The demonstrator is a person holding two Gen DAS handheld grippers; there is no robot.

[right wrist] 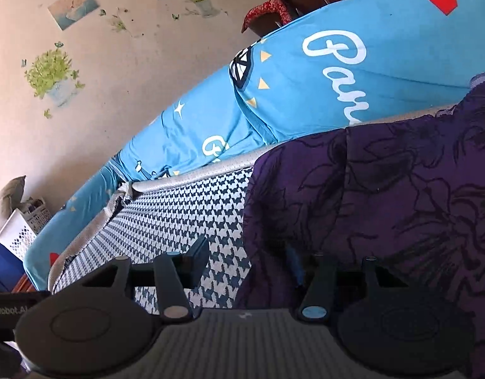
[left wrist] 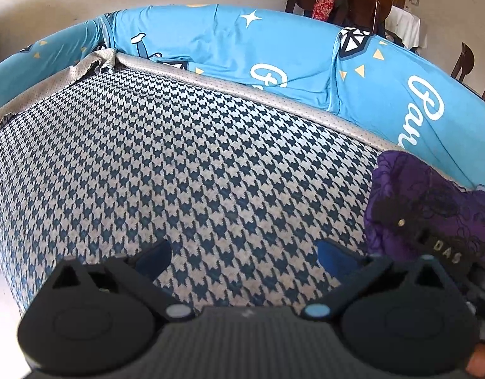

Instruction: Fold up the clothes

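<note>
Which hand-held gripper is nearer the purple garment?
Right. The right hand-held gripper straddles the purple garment's edge; the left hand-held gripper hangs over bare houndstooth cover, garment off to its right.

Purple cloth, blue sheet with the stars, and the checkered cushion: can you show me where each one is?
purple cloth point(right wrist: 384, 189), right wrist view, middle of its flowered fabric.
blue sheet point(left wrist: 211, 41), left wrist view, flat part beside the white star.
checkered cushion point(left wrist: 179, 164), left wrist view, middle of its bare top.

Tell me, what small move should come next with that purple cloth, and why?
Probably close the right gripper on the purple cloth's near edge. Its fingers stand apart, one over the houndstooth cushion, the other against the cloth's fold, with nothing pinched yet. The left gripper hangs open and empty.
</note>
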